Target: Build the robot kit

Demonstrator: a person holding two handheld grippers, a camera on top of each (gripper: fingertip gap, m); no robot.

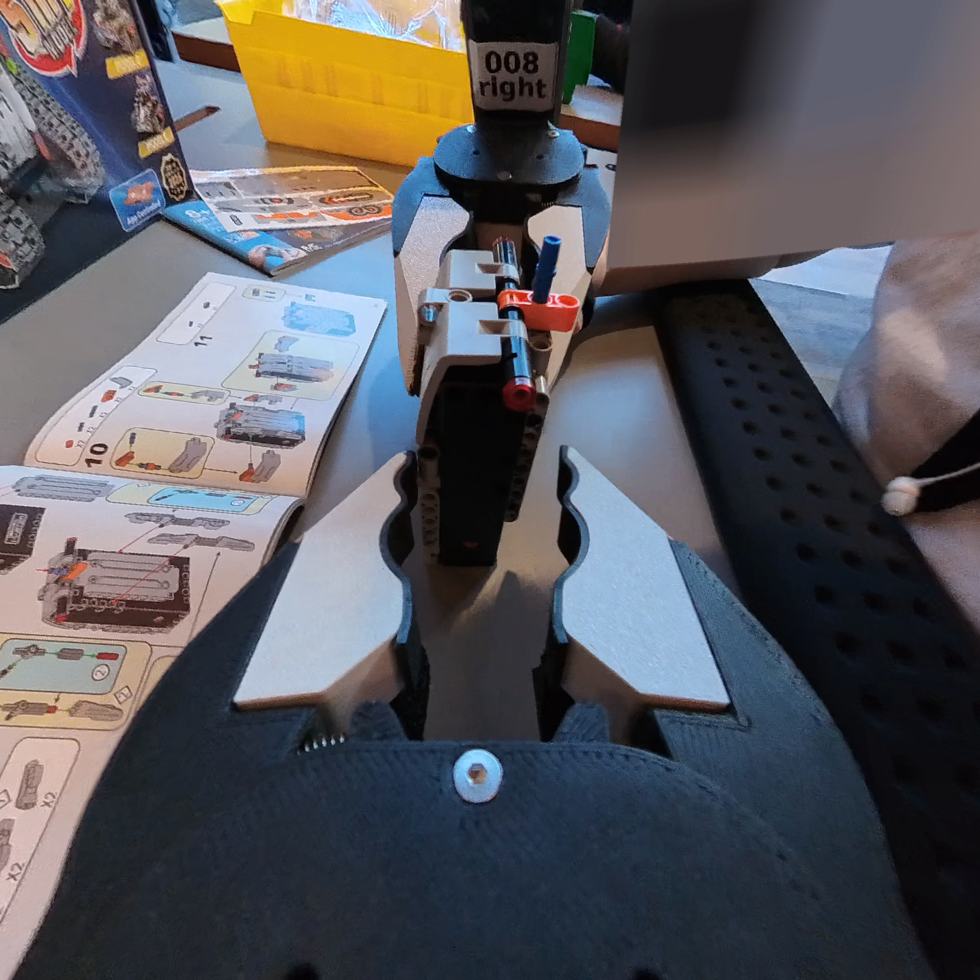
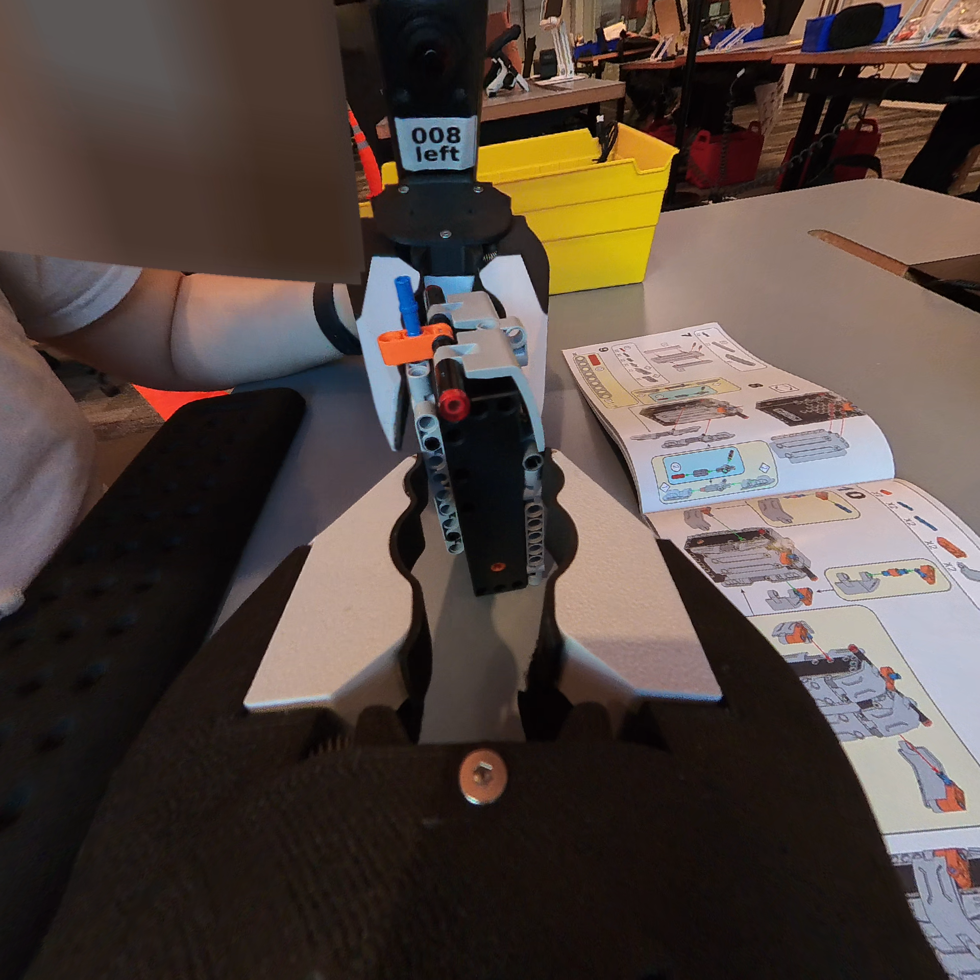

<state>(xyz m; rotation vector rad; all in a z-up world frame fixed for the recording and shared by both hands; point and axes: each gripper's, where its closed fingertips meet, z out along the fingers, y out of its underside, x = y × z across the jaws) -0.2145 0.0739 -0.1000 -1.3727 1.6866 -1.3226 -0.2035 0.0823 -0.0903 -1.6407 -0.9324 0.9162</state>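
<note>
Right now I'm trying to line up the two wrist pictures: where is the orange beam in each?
Left wrist view: the orange beam sits just right of centre, upper middle, on the model's right side.
Right wrist view: the orange beam sits left of centre, upper middle, on the model's left side.
Shared landmark: the blue pin standing up out of it.
</note>
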